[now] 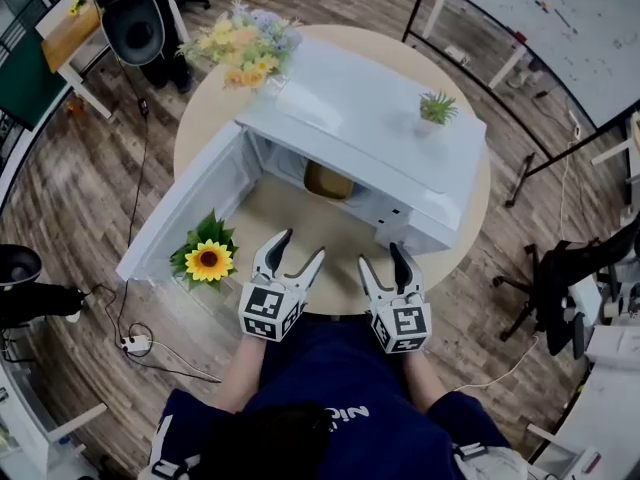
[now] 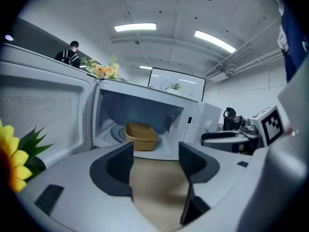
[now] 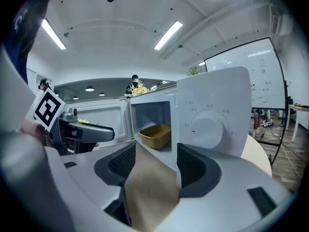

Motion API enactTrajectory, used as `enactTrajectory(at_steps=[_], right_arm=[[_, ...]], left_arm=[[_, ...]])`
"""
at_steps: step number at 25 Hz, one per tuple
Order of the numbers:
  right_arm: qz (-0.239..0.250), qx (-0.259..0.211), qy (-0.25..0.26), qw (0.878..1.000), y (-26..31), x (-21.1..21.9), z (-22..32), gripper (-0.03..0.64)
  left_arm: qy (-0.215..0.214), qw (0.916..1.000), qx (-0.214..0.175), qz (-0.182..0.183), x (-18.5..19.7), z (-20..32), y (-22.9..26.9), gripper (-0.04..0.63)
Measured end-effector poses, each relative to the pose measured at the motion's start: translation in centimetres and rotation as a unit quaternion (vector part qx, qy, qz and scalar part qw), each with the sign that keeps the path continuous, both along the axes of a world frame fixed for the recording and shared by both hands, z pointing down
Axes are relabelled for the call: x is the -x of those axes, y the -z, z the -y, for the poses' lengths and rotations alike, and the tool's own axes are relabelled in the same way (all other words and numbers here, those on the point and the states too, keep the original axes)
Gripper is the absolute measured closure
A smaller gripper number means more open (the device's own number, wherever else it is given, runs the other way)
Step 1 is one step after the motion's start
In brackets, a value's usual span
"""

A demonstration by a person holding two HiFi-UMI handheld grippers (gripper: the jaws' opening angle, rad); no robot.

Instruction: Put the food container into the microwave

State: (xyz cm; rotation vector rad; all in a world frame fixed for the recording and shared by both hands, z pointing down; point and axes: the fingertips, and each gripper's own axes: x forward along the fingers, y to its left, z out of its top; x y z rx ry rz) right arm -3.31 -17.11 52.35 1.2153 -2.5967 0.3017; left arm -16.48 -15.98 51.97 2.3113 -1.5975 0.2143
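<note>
A tan food container (image 1: pixel 329 181) (image 2: pixel 140 136) (image 3: pixel 155 135) sits inside the open white microwave (image 1: pixel 372 128) (image 2: pixel 145 110) (image 3: pixel 212 115) on the round table (image 1: pixel 300 230). The microwave door (image 1: pixel 190 208) (image 2: pixel 43 115) swings out to the left. My left gripper (image 1: pixel 298 248) (image 2: pixel 155 162) is open and empty, in front of the cavity over the tabletop. My right gripper (image 1: pixel 383 258) (image 3: pixel 155 166) is open and empty too, by the microwave's front right corner and its control dial (image 3: pixel 208 127). Both are apart from the container.
A sunflower (image 1: pixel 208 260) (image 2: pixel 12 158) lies at the table's front left, below the door. A bouquet (image 1: pixel 243 46) stands behind the microwave and a small potted plant (image 1: pixel 436 109) on top of it. Chairs (image 1: pixel 560 288), a whiteboard (image 1: pixel 560 18) and floor cables surround the table.
</note>
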Motion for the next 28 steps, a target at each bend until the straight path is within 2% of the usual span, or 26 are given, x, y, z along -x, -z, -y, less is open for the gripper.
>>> enactTrajectory(at_steps=[5, 13, 15, 18, 19, 20, 22, 23, 28], right_arm=[[0.003, -0.004, 0.001, 1.000, -0.3, 0.1, -1.1, 0.348], [0.008, -0.005, 0.009, 1.000, -0.4, 0.6, -1.3, 0.348], [0.006, -0.005, 0.016, 1.000, -0.5, 0.8, -1.7, 0.348], [0.009, -0.007, 0.034, 0.999, -0.5, 1.4, -2.2, 0.348], [0.009, -0.008, 0.038, 0.999, -0.4, 1.6, -2.3, 0.352], [0.008, -0.011, 0.041, 0.999, -0.4, 1.7, -2.4, 0.366], [0.008, -0.015, 0.044, 0.999, -0.2, 1.8, -2.6, 0.443], [0.011, -0.015, 0.045, 0.999, -0.1, 1.9, -2.7, 0.472], [0.043, 0.000, 0.061, 0.997, 0.0, 2.3, -3.0, 0.606]], left_arm=[[0.020, 0.9997, 0.011, 0.010, 1.7, -3.0, -1.1, 0.305], [0.038, 0.9993, 0.000, 0.002, 2.7, -3.8, -0.6, 0.307], [0.043, 0.9990, -0.009, -0.001, 2.7, -3.9, -0.4, 0.332], [0.049, 0.9986, -0.018, -0.003, 2.6, -4.2, -0.3, 0.445], [0.052, 0.9985, -0.018, -0.004, 2.6, -4.3, -0.4, 0.462], [0.056, 0.9983, -0.017, -0.005, 2.7, -4.3, -0.5, 0.479], [0.066, 0.9977, -0.014, -0.004, 3.0, -4.2, -0.6, 0.571], [0.069, 0.9976, -0.010, -0.003, 3.0, -4.1, -0.8, 0.592], [0.060, 0.9980, -0.004, -0.019, 2.5, -4.0, -1.2, 0.592]])
